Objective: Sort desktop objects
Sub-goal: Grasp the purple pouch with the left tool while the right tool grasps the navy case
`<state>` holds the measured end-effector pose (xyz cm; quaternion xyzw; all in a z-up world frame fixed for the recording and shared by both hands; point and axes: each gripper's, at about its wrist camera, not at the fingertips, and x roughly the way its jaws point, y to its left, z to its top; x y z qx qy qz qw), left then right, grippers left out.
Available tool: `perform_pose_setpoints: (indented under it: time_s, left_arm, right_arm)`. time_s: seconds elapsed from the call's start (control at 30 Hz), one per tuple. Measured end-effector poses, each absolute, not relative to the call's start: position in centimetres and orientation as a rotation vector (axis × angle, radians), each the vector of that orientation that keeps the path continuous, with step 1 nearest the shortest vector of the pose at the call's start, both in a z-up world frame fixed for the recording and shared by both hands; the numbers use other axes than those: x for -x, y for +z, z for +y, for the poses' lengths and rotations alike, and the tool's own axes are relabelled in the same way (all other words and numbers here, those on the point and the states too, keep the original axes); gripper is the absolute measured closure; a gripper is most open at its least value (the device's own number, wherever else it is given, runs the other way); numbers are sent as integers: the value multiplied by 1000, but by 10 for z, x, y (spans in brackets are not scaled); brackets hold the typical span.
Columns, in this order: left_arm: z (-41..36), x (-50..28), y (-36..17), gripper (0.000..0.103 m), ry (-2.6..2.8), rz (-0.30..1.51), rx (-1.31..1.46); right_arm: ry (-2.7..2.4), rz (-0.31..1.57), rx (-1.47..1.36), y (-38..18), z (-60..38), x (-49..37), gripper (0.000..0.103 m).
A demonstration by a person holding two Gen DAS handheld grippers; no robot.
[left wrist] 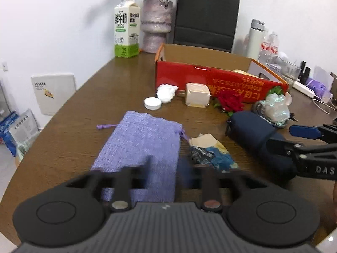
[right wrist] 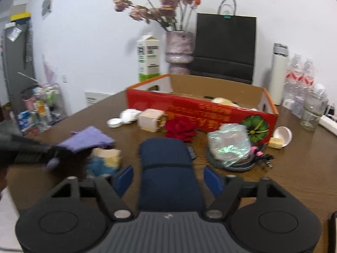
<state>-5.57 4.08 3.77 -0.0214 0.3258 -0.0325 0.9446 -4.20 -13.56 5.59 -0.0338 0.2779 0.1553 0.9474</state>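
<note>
My left gripper [left wrist: 166, 169] is blurred and stands open low over the near end of a purple drawstring pouch [left wrist: 145, 143] that lies flat on the brown table [left wrist: 73, 126]. A crumpled blue-and-cream wrapper [left wrist: 210, 151] lies just right of the pouch. My right gripper [right wrist: 168, 179] is open around a navy zip case [right wrist: 168, 168], its blue pads [right wrist: 124, 178] standing a little off the case's sides. The case rests on the table. From the left wrist view, the right gripper [left wrist: 284, 139] reaches in from the right over the case [left wrist: 252, 135]. An open red cardboard box [right wrist: 189, 109] sits behind.
In front of the box lie a white lid [left wrist: 152, 103], a white paper wad [left wrist: 166, 92], a beige block [left wrist: 197, 94], a red rose [left wrist: 229, 102] and a plastic bag on coiled cables [right wrist: 227, 143]. A milk carton [left wrist: 126, 29], vase [left wrist: 155, 25], black bag [left wrist: 206, 16], thermos [left wrist: 254, 38] and glass jar [right wrist: 313, 109] line the back.
</note>
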Motion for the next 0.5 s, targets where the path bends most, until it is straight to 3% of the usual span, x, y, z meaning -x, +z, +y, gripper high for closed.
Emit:
perform_pose_setpoints:
  time_s: [0.07, 0.17, 0.43, 0.5]
  left_arm:
    - [39, 56, 39, 28, -73, 619, 13]
    - [44, 45, 38, 24, -53, 629, 10]
    - [68, 23, 23, 18, -30, 682, 52]
    - [60, 25, 19, 23, -22, 674, -13]
  right_arm:
    - [338, 594, 30, 51, -134, 30, 28]
    - [319, 623, 20, 41, -128, 18, 28]
    - [308, 642, -30, 35, -134, 16, 34]
    - [296, 643, -10, 37, -131, 19, 35]
